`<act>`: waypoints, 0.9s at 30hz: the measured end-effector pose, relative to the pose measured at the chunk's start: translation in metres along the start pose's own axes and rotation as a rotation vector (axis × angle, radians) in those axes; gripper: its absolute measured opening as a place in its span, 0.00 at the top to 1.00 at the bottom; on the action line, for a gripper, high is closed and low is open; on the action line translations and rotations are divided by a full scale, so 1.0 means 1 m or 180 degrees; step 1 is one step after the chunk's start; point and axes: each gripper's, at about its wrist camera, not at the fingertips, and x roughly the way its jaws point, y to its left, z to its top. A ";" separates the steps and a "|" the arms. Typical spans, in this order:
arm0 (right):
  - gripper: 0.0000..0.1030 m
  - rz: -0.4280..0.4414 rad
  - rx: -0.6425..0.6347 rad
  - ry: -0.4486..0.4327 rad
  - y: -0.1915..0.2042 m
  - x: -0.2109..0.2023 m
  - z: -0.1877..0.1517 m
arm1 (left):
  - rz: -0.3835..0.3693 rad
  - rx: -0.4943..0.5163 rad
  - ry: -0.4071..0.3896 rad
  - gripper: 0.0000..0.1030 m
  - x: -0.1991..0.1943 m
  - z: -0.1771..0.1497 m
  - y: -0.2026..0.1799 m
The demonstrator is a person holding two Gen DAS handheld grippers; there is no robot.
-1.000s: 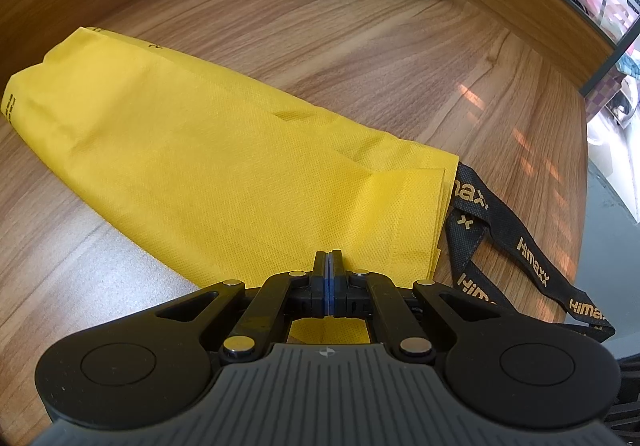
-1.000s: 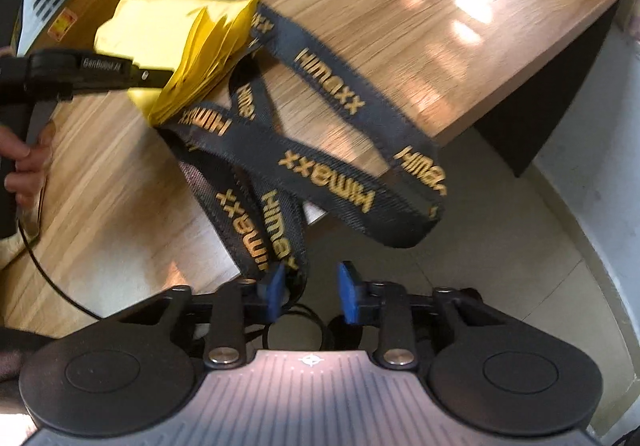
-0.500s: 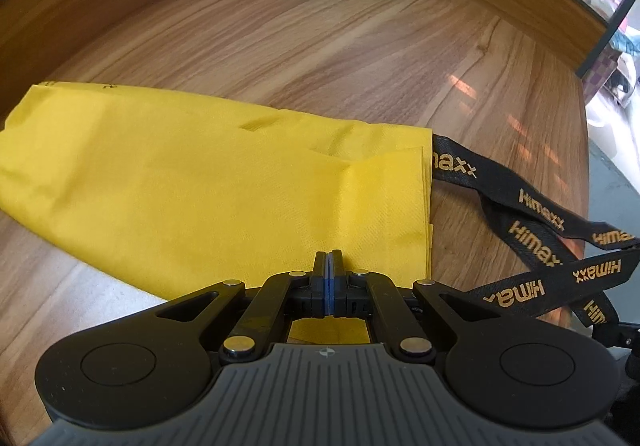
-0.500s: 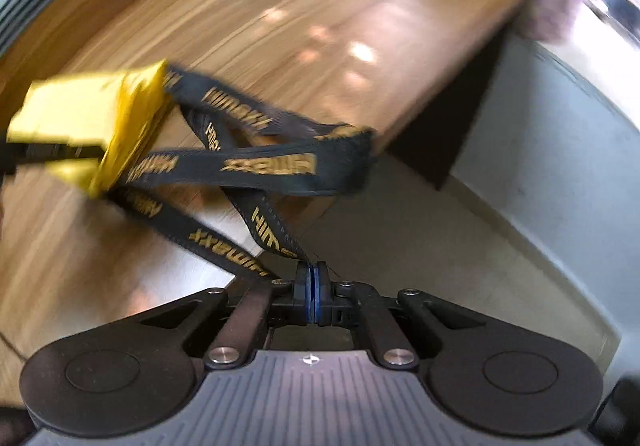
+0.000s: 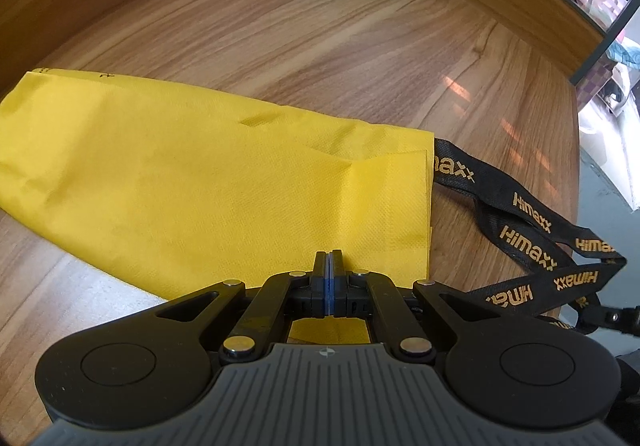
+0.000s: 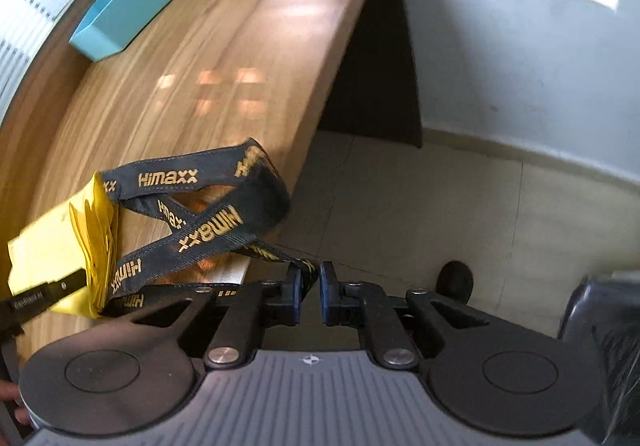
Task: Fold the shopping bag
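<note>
Low in the frame, the left hand-held gripper (image 5: pixel 328 278) clamps the yellow shopping bag (image 5: pixel 208 182) flat on the table (image 5: pixel 320 46) to anchor it, while the right hand-held gripper (image 6: pixel 311 286) opens, freeing the black handle straps (image 6: pixel 208 230).

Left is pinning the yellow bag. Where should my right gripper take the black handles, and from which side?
Take the black handles at their looped end, where both straps bunch past the table edge, coming in from the open side beyond that edge. There the webbing hangs clear of the wood, so fingers can close around it. The right gripper is opening, one strap between its pads; the left gripper holds the yellow bag.
</note>
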 end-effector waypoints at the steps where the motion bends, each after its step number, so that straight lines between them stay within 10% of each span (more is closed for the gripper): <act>1: 0.84 -0.0014 -0.0079 -0.0013 0.002 0.000 0.002 | 0.0005 0.0006 -0.0002 0.98 0.000 0.000 0.000; 19: 0.71 0.0306 -0.1333 0.0425 0.018 0.028 0.036 | -0.0010 0.0011 0.0015 0.98 0.000 0.001 0.000; 23: 0.97 0.0360 -0.1366 0.0498 0.017 0.032 0.040 | -0.0012 0.0011 0.0017 0.98 0.000 0.001 0.001; 27: 0.99 0.0189 -0.1279 0.0320 0.016 0.024 0.040 | -0.0004 -0.0016 0.0018 0.98 0.000 0.001 -0.001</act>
